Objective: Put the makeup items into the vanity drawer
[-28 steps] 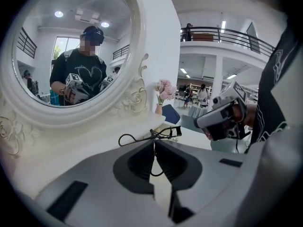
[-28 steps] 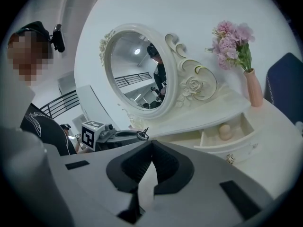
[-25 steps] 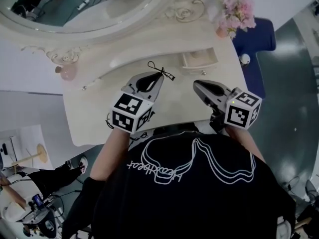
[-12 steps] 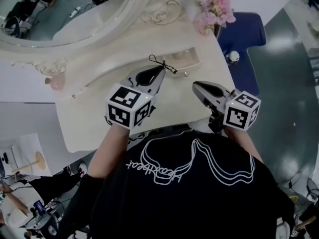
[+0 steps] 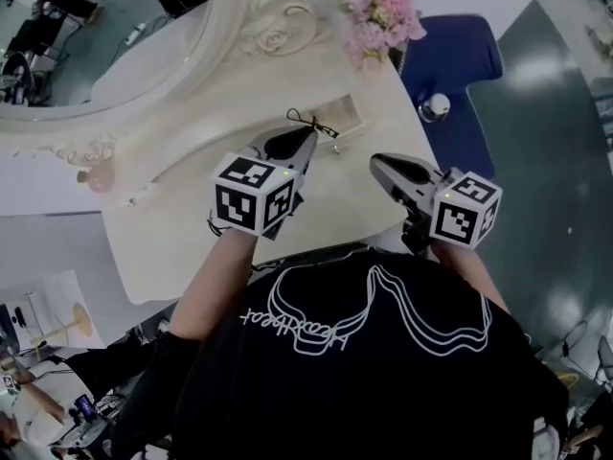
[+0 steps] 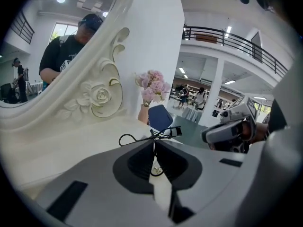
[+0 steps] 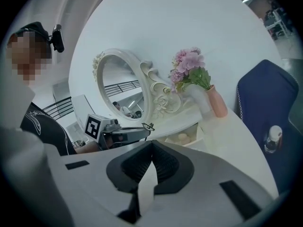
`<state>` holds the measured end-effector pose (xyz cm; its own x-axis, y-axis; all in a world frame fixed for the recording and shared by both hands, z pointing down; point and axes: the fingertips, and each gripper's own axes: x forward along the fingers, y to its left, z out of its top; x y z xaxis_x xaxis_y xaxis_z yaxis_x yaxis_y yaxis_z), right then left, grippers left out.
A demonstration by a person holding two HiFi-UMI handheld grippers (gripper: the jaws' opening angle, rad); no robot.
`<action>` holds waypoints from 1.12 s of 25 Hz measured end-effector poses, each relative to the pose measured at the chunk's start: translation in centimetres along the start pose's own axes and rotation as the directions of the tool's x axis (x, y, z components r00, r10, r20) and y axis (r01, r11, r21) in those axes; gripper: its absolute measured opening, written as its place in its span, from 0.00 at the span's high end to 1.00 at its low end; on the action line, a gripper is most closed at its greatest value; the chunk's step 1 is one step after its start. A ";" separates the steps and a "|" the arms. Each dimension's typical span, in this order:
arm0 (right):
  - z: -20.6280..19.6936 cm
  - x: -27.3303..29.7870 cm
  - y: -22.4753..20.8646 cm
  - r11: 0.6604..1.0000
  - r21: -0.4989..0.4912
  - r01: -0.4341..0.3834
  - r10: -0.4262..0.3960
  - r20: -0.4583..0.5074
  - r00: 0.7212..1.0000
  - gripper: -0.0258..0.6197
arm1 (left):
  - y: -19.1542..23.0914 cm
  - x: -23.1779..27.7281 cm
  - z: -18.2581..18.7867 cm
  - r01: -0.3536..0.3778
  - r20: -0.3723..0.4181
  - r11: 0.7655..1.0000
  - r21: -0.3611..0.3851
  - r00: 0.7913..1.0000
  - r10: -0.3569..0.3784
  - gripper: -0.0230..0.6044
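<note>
Eyelash curler held just beside the open drawer (image 5: 352, 121)
Left tool (image 5: 306, 135) angled down, clamped on eyelash curler (image 6: 158, 134), which lies crosswise, head toward drawer; right tool (image 7: 151, 144) near level, jaws together, empty.

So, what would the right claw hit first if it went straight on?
Probably the open drawer, just ahead of the right claw; depth is unclear, so I am not sure.

Mirror (image 5: 96, 27) behind vanity top (image 5: 192, 238), flowers (image 5: 378, 12) at its right, drawer (image 7: 199, 135) before them, chair (image 5: 460, 56) rightmost.
</note>
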<state>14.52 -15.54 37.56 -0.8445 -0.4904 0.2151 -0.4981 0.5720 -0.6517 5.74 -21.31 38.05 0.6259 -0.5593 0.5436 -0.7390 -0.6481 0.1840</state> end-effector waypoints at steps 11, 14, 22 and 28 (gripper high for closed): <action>0.1 -0.5 -2.3 1.000 0.024 0.001 -0.001 -0.006 1.000 0.95 | 0.9 4.4 -3.3 -0.042 -0.133 0.997 -0.058 0.991 0.034 0.92; 0.0 -0.8 -2.9 0.999 0.034 0.006 -0.006 -0.007 1.000 0.95 | 1.2 5.1 -3.6 -0.055 -0.156 0.996 -0.068 0.987 0.044 0.92; 0.2 -0.8 -4.0 0.999 0.042 -0.001 0.002 -0.014 1.000 0.95 | 2.2 6.5 -4.2 -0.101 -0.220 0.992 -0.069 0.972 0.084 0.92; 0.3 -0.7 -4.8 0.999 0.052 -0.008 0.009 -0.018 1.000 0.95 | 2.2 7.4 -4.5 -0.103 -0.258 0.991 -0.080 0.963 0.079 0.92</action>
<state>17.60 -18.12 40.29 -0.8522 -0.4733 0.2229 -0.4809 0.5409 -0.6901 7.67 -24.54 46.14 0.4798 -0.4570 0.7490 -0.8173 -0.5433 0.1921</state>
